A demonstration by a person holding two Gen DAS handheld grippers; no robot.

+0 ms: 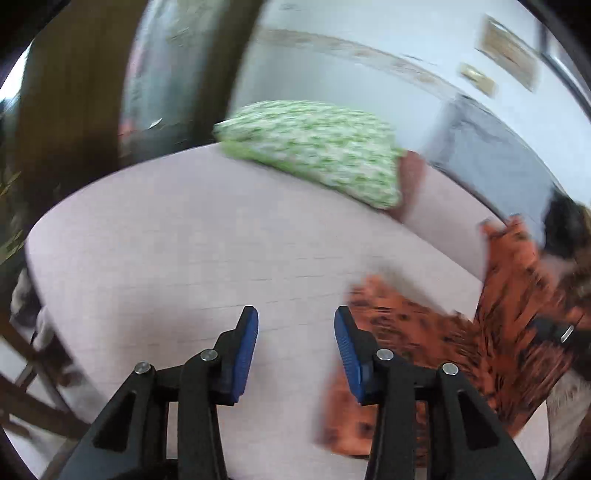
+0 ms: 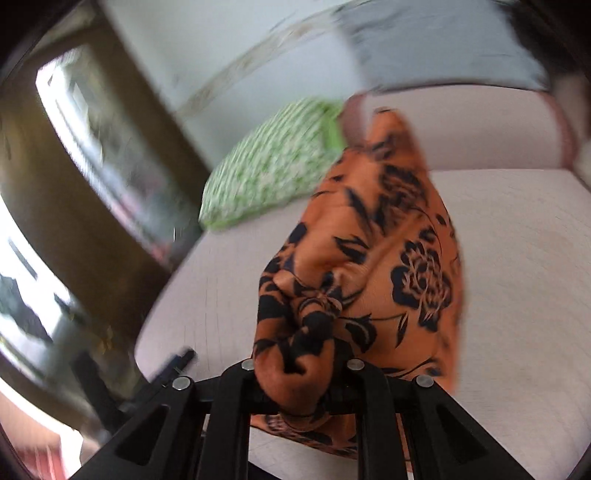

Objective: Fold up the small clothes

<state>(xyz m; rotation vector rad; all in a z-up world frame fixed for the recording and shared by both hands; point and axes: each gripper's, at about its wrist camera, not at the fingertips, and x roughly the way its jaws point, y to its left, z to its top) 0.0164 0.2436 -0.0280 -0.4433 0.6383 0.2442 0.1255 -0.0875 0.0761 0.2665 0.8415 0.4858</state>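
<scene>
Orange fabric with black flowers is what this is all about; going camera by camera.

Left wrist camera: the left gripper has its two blue pads standing apart with nothing between them, only the pale pink bedsheet showing through the gap; the orange floral cloth is off to the right of it, partly lying on the sheet just beside and behind the right-hand pad, partly lifted up toward the right edge of the picture; whether the pad touches it I can't tell, too blurry. Further back on the sheet sits a green-and-white patterned pillow, well apart from the cloth; behind that is a light wall, and a dark wooden door frame runs up the left side.

Right wrist camera: the right gripper is clamped on a bunched-up handful of the orange floral cloth; the fabric wraps over the fingertips so the pads themselves are hidden, and the rest of it fans out ahead of the gripper over the bedsheet. The green pillow shows behind the cloth on the left, near the head of the bed; down at the lower left a bit of the other gripper pokes in, black and blurred.
</scene>
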